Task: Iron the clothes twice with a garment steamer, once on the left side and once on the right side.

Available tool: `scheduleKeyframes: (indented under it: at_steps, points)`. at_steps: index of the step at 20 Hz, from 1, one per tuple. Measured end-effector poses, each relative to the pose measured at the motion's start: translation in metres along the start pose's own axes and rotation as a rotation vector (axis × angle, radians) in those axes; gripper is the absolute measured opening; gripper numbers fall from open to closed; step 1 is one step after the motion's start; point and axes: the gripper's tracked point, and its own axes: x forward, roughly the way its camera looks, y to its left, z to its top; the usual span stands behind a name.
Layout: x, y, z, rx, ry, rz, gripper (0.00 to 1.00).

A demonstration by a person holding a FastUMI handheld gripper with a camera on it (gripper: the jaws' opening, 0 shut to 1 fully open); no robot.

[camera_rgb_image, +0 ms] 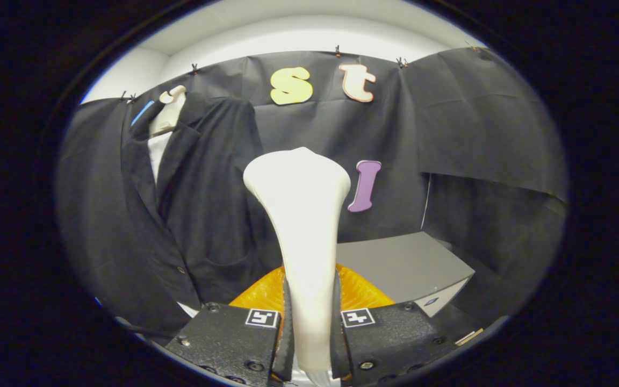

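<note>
Clamping the narrow handle of the garment steamer [303,226], the gripper [310,333] has one finger pressed against each side of it, so the grasp is firm. The pale steamer rises straight up from between the fingers and widens into a broad rounded head well above them (its steam face cannot be made out from here). Behind the handle, just past the fingers, sits an orange translucent ribbed base [358,293], partly hidden by the steamer. Off to the left of the steamer and farther back hangs the dark jacket [202,215] on a pale hanger [168,110], with a strip of white shirt [158,153] showing between its lapels; the steamer head is near the jacket's right edge but apart from it. To the right, beyond the fingers, a grey box [406,263] rests against the black cloth wall [460,123].
</note>
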Motion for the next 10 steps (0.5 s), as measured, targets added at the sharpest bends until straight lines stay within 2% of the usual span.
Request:
scheduleKeyframes:
  at_steps: [10]
  points:
    - [0.015,0.127,0.055,-0.058,-0.095,0.005,0.29]
